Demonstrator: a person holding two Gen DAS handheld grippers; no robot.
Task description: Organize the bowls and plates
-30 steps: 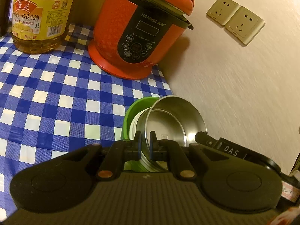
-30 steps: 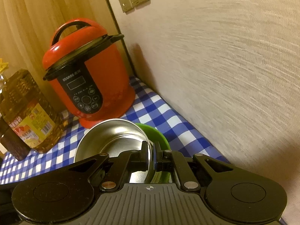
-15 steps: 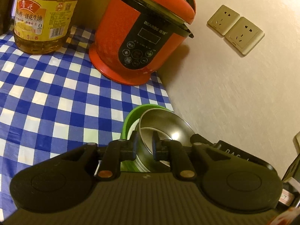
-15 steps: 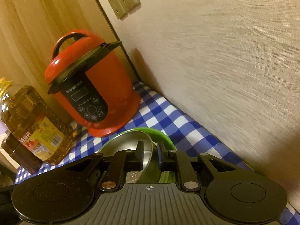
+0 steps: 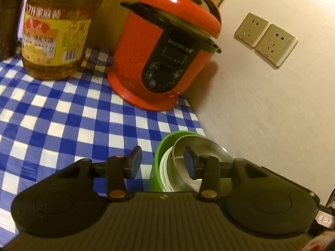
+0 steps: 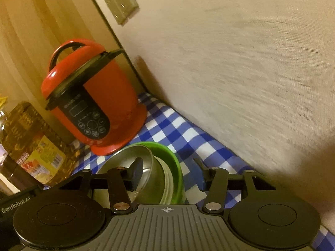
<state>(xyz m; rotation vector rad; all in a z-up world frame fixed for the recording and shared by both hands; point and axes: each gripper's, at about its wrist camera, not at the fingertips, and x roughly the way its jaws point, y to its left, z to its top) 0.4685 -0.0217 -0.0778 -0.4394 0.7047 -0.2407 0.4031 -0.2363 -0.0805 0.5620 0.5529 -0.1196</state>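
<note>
**Steel bowl freshly nested in the green one, and still within reach of a stray pad**

The steel bowl [image 5: 199,152] sits inside the green bowl [image 5: 159,161], with what looks like a pale inner dish or liner between them. The stack rests on the blue-checked surface [image 5: 62,121], close to the wall [image 5: 272,108] and in front of the red cooker [image 5: 165,56]. In the right wrist view the steel bowl [image 6: 129,161] looks tipped, its rim higher on one side, so it may not be fully seated.

The left hand-held gripper [image 5: 162,163] has just been opening. Its pads now stand apart: one lies over the steel bowl's interior and the other outside the green rim, pressing on nothing. The right hand-held gripper [image 6: 167,173] has likewise just been spreading. One pad lies across the steel bowl's mouth and the other sits out over the cloth, again clamping nothing.

The risk lies in the withdrawal. Each gripper straddles the near side of the bowls, so pulling back at an angle could let the inner pad hook the steel rim, lifting or tilting that bowl out of the nest. A tipped steel bowl on a smooth liner may also slide or rock once released. With the wall so near, a sideways nudge could push the stack against it or skid the cloth. The oil bottle [image 5: 54,31] stands well apart and looks safe.
</note>
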